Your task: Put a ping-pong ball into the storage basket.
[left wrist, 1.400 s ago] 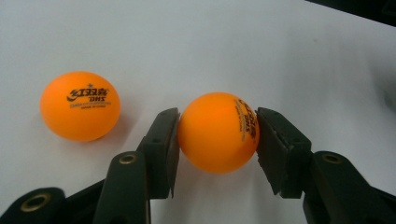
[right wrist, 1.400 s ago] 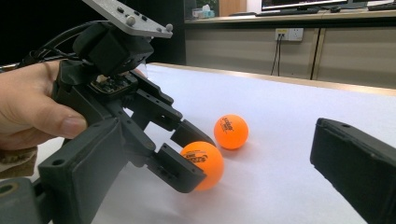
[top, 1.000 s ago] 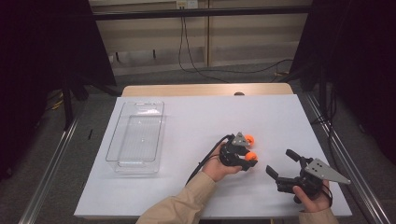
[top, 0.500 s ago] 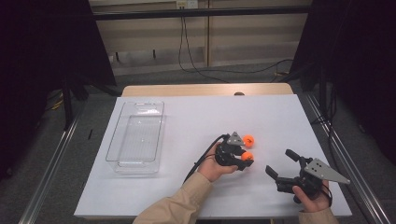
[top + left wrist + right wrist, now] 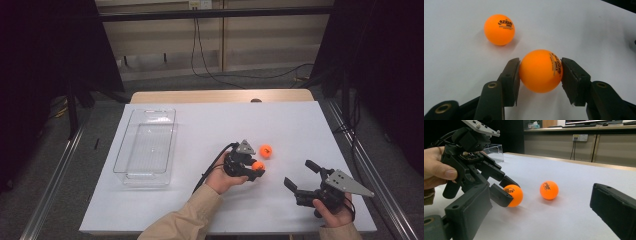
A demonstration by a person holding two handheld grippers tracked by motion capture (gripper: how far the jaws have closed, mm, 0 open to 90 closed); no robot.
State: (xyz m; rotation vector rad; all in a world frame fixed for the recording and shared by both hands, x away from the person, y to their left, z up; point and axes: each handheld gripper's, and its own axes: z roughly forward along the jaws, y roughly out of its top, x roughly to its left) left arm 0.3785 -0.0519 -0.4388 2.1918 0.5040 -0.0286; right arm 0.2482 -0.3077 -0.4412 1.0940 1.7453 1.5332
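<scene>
The left hand (image 5: pixel 220 177) enters from the near edge of the counter (image 5: pixel 210 125), forearm in a tan sleeve (image 5: pixel 185 220) angled forward and to the right, palm wrapped around the body of the left gripper (image 5: pixel 257 166). The gripper lies low over the counter and points to the right. Its jaws are clamped on an orange ball (image 5: pixel 540 70): in the left gripper view both pads press the ball's opposite sides, the printed marking facing the right-hand pad. The ball sits at counter level; whether it rests on the surface cannot be told.

A second orange ball (image 5: pixel 265 150) lies free on the counter just ahead of the left gripper's jaws, near the held ball but apart from it.

The right hand (image 5: pixel 332 210) holds the right gripper (image 5: pixel 301 176) to the right of the left gripper, well apart from both balls, pointing left toward them. Its jaws stand wide apart with nothing between them.

A clear plastic tray (image 5: pixel 147 147) stands on the counter well to the left of the left gripper.
</scene>
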